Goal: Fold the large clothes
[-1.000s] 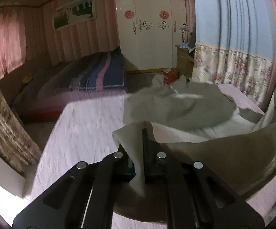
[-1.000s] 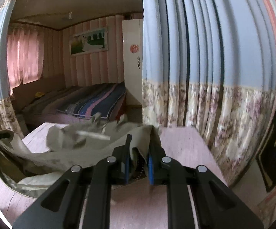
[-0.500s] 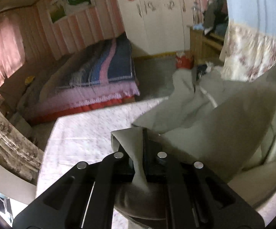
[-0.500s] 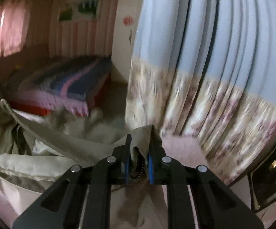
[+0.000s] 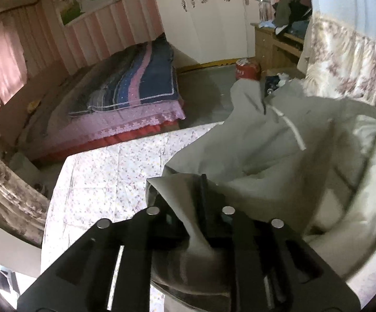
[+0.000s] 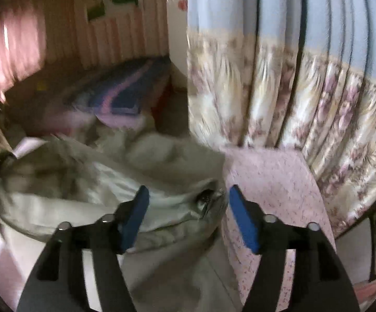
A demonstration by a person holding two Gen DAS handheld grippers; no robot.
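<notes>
A large pale grey-green jacket (image 5: 266, 150) lies bunched on a table covered with a pink floral cloth (image 5: 104, 182); a white drawstring (image 5: 292, 130) crosses it. My left gripper (image 5: 182, 182) is low over the jacket's near left corner. Its jaws are opening, and a fold of the fabric still stands between them, draped over the left finger. In the right wrist view the jacket (image 6: 83, 182) fills the left half. My right gripper (image 6: 186, 192) is opening, its blue pads (image 6: 242, 223) wide apart. The zipper corner (image 6: 208, 199) lies loose between them on the table cloth (image 6: 271, 176).
A blue curtain with a floral hem (image 6: 292, 91) hangs close along the table's right side. Beyond the table's far edge are the floor, a bed with a striped blanket (image 5: 135, 91), a white wardrobe (image 5: 208, 13), a red container (image 5: 245, 70) and a wooden desk (image 5: 279, 44).
Both grippers carried the jacket's edge forward and down over the rest of the garment. The right jaws opened and let the zipper corner drop. The left jaws widened a little.
</notes>
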